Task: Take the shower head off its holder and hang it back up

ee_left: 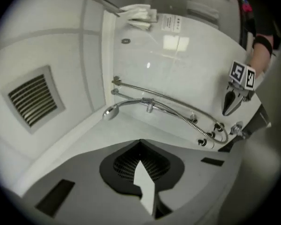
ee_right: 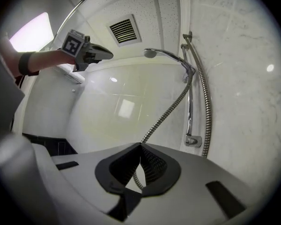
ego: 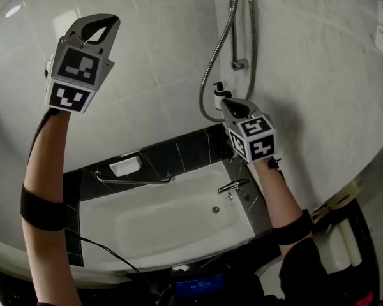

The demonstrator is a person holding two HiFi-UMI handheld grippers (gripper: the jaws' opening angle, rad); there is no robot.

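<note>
Reaching up toward the wall, the person's right gripper (ee_right: 140,146) had its jaws drawn together. The metal hose (ee_right: 168,111) showed in the narrow gap between them, came out just past the tips and climbed away up to the right. The shower head (ee_right: 151,53) was well above and beyond those jaws, seated in its holder (ee_right: 191,73) at the top of the chrome rail (ee_right: 191,111). The left gripper (ego: 110,23) was raised high and well apart from the hose. Its jaws were closed tip to tip, with only pale wall showing through the slot behind the tips and nothing in their hold. Far ahead of the left jaws, the shower head and rail lay across the wall. A ceiling vent (ee_left: 35,100) sat off to their left. Below both grippers was the white bathtub (ego: 179,228).
</note>
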